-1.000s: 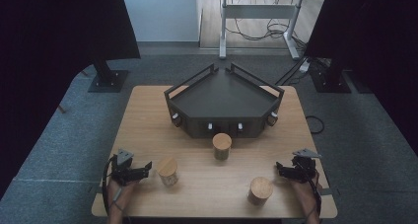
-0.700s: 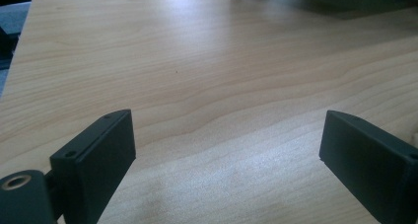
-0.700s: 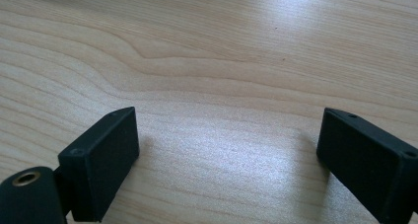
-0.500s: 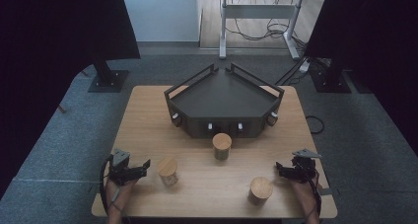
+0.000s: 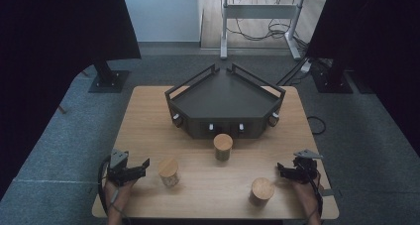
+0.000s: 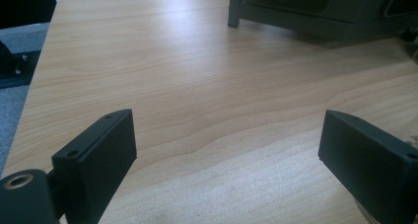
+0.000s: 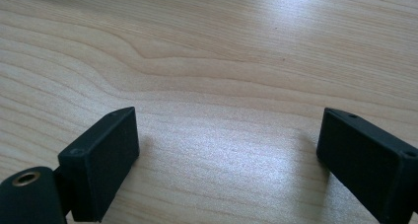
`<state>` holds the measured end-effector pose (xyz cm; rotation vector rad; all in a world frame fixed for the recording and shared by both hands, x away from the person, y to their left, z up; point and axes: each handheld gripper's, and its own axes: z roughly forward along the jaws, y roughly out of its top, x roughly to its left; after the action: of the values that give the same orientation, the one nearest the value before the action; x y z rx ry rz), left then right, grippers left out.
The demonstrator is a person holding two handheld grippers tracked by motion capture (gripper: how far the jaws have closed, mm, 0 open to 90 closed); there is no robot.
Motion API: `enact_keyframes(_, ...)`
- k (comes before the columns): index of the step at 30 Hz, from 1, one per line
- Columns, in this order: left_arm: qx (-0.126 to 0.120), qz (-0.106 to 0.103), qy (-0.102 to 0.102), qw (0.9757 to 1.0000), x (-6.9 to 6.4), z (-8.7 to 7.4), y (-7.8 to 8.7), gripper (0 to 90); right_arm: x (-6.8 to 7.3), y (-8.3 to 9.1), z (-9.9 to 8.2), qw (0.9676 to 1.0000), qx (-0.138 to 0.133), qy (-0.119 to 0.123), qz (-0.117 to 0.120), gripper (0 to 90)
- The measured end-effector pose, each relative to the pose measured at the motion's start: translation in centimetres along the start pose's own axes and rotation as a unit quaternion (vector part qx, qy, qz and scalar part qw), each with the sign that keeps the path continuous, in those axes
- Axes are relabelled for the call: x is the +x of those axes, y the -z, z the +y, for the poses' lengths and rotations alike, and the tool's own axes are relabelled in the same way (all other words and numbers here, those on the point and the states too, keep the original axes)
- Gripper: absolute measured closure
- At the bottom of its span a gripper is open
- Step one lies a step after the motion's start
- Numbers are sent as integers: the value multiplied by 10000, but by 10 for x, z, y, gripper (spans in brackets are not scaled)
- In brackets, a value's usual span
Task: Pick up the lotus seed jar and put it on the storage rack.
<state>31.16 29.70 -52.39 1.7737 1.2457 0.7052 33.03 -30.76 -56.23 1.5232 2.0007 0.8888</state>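
On the table [image 5: 148,116], near edge: two hand-held grippers, one at each corner, both pointing inward.
Left gripper [image 5: 141,166]: near-left, low over the wood, jaws spread wide with bare table between them.
Left gripper, own view [image 6: 226,155]: only wood grain lies between the two black jaws; a pale rounded edge peeks past the right jaw at the frame's lower right corner, too cropped to identify for certain.
Left can [image 5: 168,172]: upright, just right of the left gripper's tips, apart from them, outside the jaws.
Right gripper [image 5: 280,169]: near-right, jaws standing wide apart, nothing held.
Right gripper, own view [image 7: 226,155]: bare table between the jaws.
Near-right can [image 5: 261,191]: upright, near the table's front edge, left of and slightly nearer than the right gripper's tips, not between them.
Middle can [image 5: 223,146]: upright, centre of the table, just in front of the tray, well apart from both grippers.
Tray [image 5: 225,98]: dark, angular, with raised rails, at the far middle of the table; small knobs along its near face.
Count, cans: three, all wooden-looking cylinders, all standing.
Count, grippers: two.
Count, trays: one.
Hands: one behind each gripper, coming in from the near edge; left hand [image 5: 119,193], right hand [image 5: 304,190].
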Motion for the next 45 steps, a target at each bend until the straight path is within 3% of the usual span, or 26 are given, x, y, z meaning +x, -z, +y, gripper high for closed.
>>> enact_keyframes(15, -168, -101, 4, 9998, -3, 5, 5, 72, 0, 0, 0, 10000, 2, 0, 2, 85)
enact_keyframes(29, -388, -95, 83, 9992, -2, 8, 13, 74, 0, 0, 0, 10000, 4, 17, 19, 84)
enact_keyframes(45, -528, -69, 26, 9986, -3, 11, 19, 76, 0, 0, 0, 10000, 5, 32, 33, 83)
